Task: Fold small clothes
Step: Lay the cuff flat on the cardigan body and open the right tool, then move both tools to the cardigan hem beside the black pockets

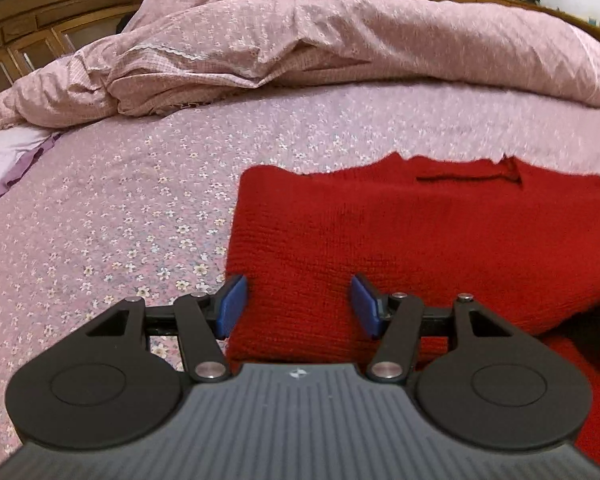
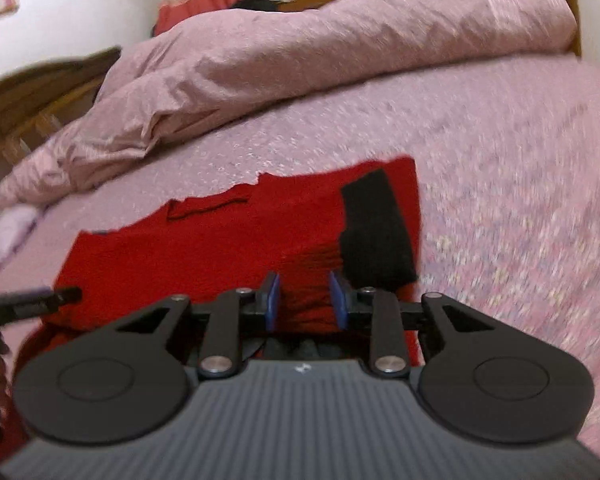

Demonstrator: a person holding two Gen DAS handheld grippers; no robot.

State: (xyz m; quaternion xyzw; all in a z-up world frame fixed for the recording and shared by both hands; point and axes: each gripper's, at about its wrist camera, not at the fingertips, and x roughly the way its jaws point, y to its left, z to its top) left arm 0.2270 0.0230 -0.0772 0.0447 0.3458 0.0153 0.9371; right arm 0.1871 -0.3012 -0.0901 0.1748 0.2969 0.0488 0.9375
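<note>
A red knitted garment (image 1: 419,240) lies flat on the flowered bed sheet (image 1: 120,220). My left gripper (image 1: 298,304) hovers over the garment's near left edge; it is open, the blue pads (image 1: 232,304) wide apart with only cloth below them. In the blurred right wrist view the same garment (image 2: 220,248) shows a black band (image 2: 375,232) on its right side. My right gripper (image 2: 304,300) sits just left of that band, its pads a narrow gap apart. Rumpled red cloth shows in the gap, and the pads do not press on it.
A bunched pink duvet (image 1: 300,40) fills the far half of the bed. A wooden headboard (image 1: 40,20) stands at the far left, and a lilac pillow (image 1: 8,156) lies by the left edge. A dark bar (image 2: 40,300), probably the other gripper, enters the right wrist view from the left.
</note>
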